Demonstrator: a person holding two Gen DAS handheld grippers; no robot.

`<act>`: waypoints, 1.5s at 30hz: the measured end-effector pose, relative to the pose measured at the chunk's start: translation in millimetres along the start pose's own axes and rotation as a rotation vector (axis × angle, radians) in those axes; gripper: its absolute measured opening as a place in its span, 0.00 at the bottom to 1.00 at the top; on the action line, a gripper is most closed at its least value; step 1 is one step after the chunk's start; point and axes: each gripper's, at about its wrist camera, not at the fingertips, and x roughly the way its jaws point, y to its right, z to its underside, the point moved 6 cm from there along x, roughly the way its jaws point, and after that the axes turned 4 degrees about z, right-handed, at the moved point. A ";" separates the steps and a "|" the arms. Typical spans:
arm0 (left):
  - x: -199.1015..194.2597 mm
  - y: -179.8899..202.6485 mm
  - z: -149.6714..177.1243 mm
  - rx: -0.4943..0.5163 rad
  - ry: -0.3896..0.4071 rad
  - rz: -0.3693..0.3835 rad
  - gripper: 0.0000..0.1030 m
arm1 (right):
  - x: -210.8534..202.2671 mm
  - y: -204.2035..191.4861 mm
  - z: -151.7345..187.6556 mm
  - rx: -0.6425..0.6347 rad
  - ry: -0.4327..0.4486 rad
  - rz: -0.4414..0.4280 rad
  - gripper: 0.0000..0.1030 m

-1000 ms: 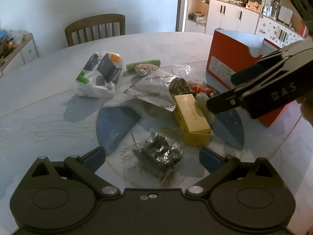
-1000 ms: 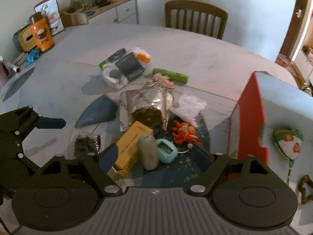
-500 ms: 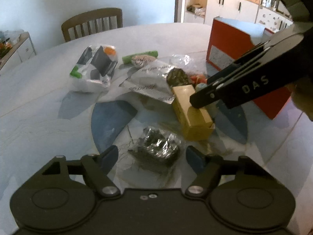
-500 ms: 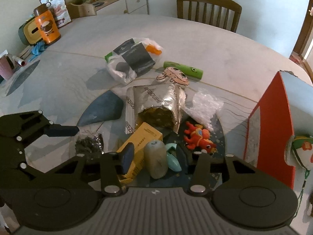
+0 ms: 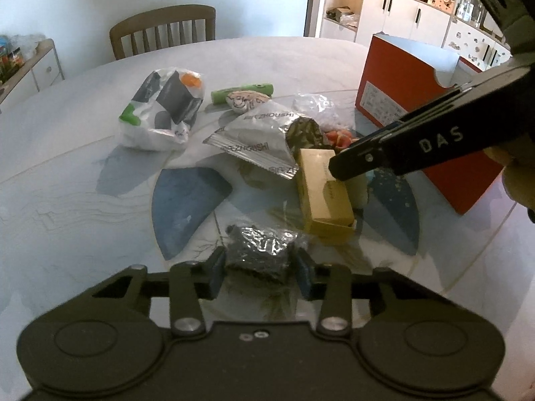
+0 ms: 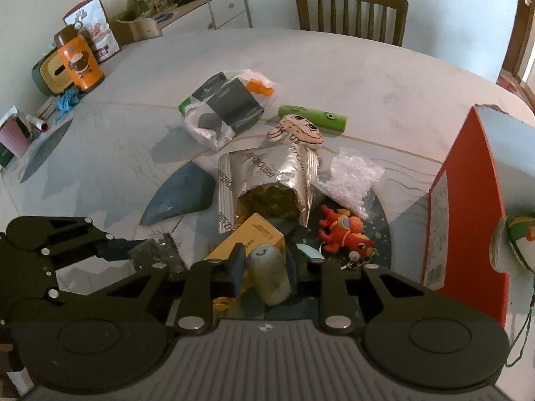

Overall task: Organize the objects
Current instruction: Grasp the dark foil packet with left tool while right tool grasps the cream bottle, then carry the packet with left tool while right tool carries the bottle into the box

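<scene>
Landmark for all positions: the red box [image 5: 414, 113] standing open-topped at one side of the round table [image 5: 67, 167]. The left gripper [image 5: 257, 272] sits at the clutter's edge farthest from the red box, its blue pads [image 5: 215, 269] pressed against both sides of a small crinkled packet of dark contents [image 5: 259, 245]; judged clamped on it, packet not yet lifted off the table. The right gripper [image 6: 267, 267] is nearer the red box, fingers closed in around a pale cylinder [image 6: 269, 274], which lies against the yellow carton [image 6: 250, 237]; the near-side pad touches, but the far pad is partly hidden, so a firm grip cannot be confirmed. A teal item [image 6: 309, 252] lies just beyond the cylinder on the box side. Handling assessment: the packet appears light, soft and slick-filmed; it will deform and may slip, so hold it across the filled middle, not the loose film edge. The cylinder looks light and rigid but round, liable to roll; grip at mid-length, square to its axis. The orange toy [image 6: 344, 234], silver foil pouch [image 6: 267, 180] and clear bag of white pellets [image 6: 351, 177] lie between carton and red box, untouched.
</scene>
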 end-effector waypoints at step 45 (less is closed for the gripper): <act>-83.6 141.6 -98.7 0.034 0.144 0.082 0.35 | -195.9 119.8 36.5 0.254 0.216 0.062 0.24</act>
